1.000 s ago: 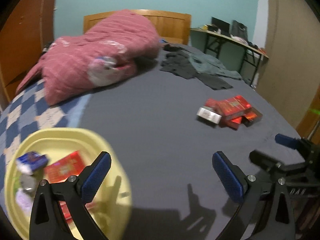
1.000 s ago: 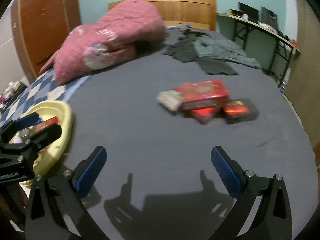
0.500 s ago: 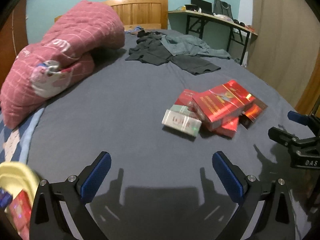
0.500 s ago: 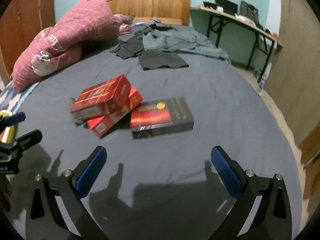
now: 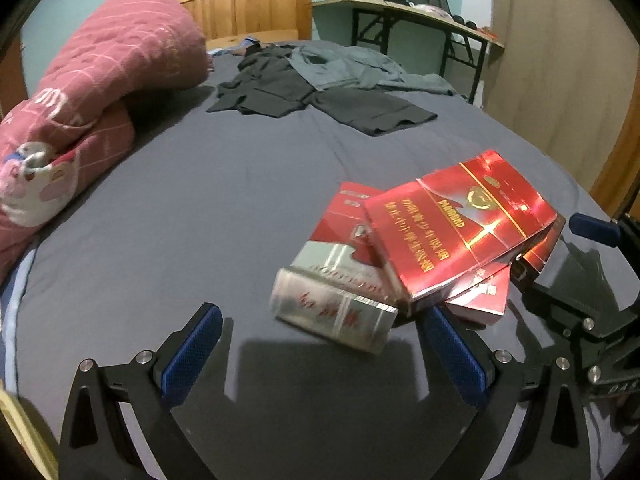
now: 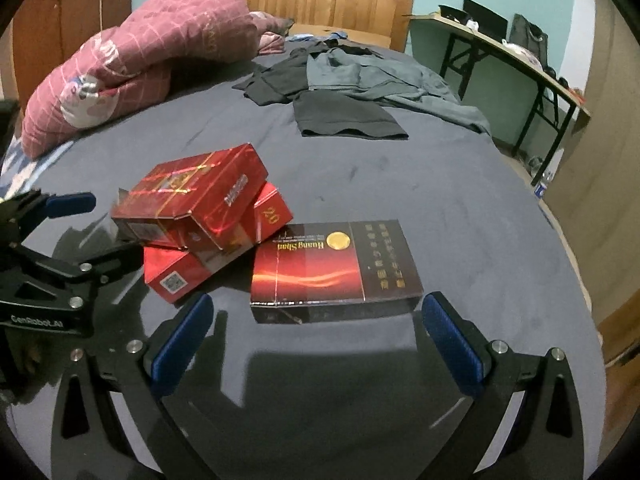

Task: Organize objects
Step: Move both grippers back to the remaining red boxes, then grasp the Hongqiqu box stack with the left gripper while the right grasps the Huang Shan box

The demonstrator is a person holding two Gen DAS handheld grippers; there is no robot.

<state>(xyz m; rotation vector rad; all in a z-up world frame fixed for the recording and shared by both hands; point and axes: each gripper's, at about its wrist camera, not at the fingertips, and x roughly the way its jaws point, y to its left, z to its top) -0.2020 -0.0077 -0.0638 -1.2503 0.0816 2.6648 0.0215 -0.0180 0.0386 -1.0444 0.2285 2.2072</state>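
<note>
A small pile of cigarette boxes lies on the grey bed sheet (image 5: 200, 208). A shiny red box (image 5: 460, 228) rests on top of a flatter red box (image 6: 188, 272). A silver and red box (image 5: 336, 300) lies at the pile's near left. A dark red and black box (image 6: 336, 268) lies at its right. My left gripper (image 5: 324, 354) is open and empty, just short of the silver box. My right gripper (image 6: 316, 344) is open and empty, just short of the dark box. Each gripper shows at the edge of the other's view.
A pink quilt (image 5: 88, 92) is heaped at the back left. Dark clothes (image 6: 340, 80) lie at the head of the bed by the wooden headboard (image 6: 328, 0). A desk (image 6: 500, 52) stands to the right. A yellow bin's edge (image 5: 24, 440) shows at the lower left.
Both grippers have swung away from the yellow bin and moved in close to the pile of boxes. Both have stayed open.
</note>
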